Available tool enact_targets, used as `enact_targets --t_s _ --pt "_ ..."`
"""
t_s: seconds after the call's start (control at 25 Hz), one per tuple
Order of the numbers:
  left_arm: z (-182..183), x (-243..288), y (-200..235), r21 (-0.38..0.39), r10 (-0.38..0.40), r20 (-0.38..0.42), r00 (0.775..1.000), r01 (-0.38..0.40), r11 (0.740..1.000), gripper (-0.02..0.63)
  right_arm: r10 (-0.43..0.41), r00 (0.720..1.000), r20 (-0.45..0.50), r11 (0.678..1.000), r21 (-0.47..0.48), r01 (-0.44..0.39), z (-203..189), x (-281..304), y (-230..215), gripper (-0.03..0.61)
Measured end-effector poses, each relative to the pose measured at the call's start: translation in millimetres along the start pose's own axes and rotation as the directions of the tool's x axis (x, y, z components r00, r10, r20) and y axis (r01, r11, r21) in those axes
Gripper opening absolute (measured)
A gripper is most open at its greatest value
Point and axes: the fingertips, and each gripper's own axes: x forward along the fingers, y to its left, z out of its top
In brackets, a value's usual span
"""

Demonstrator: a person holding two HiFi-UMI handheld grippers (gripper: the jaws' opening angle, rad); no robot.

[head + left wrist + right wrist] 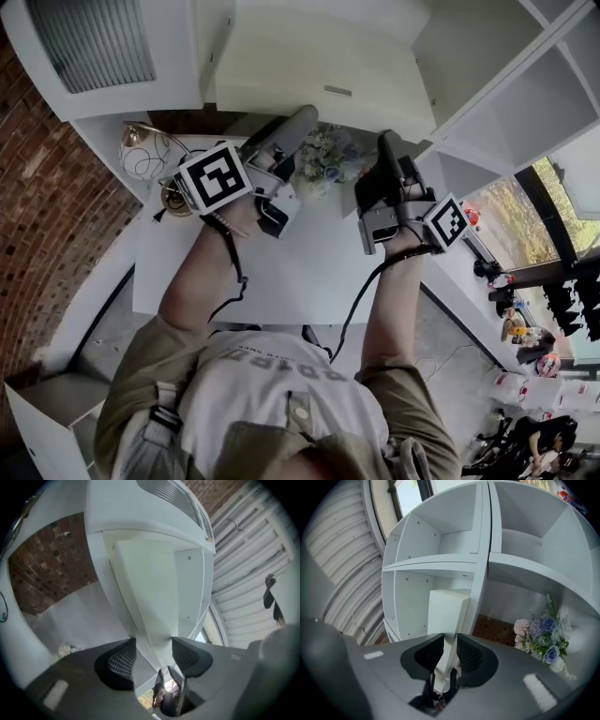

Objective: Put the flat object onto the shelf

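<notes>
The flat object is a big white board, held up on edge in front of me over the table. My right gripper is shut on its lower edge. In the right gripper view the board rises from between the closed jaws of that gripper toward the white cubby shelf. My left gripper reaches up at the board's lower left. In the left gripper view the board narrows down to a corner between the jaws of this gripper, which stand apart without pressing on it.
A white table lies below the grippers with a bunch of pale flowers on it, also visible as flowers. A brass wire ornament stands at the table's left end. The shelf unit is at the right, a brick wall at the left.
</notes>
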Motion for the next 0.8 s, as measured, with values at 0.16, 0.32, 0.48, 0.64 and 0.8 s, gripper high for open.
enact_targets --t_s 0.16,0.32,0.48,0.64,0.8 --pt "5 -4 7 -0.127 0.000 0.012 1.000 0.002 0.992 0.224 0.013 1.000 0.011 0.999 0.046 -0.013 -2 8 -5 0.070" --pt "5 -5 13 -0.221 -0.001 0.020 1.000 0.005 0.975 0.190 0.014 1.000 0.025 0.996 0.093 -0.016 -1 12 -11 0.038" --pt "7 -5 17 -0.322 -0.009 0.033 0.999 0.019 0.947 0.155 -0.003 0.999 0.036 0.989 0.148 -0.003 -1 17 -16 0.005" --pt "6 -5 21 -0.339 0.010 0.035 0.999 0.002 0.941 0.132 -0.039 0.998 0.057 0.978 0.208 0.026 0 21 -25 0.005" --pt "6 -3 21 -0.333 0.019 0.028 0.999 -0.008 0.943 0.121 -0.034 0.998 0.051 0.975 0.223 0.022 -2 23 -25 0.005"
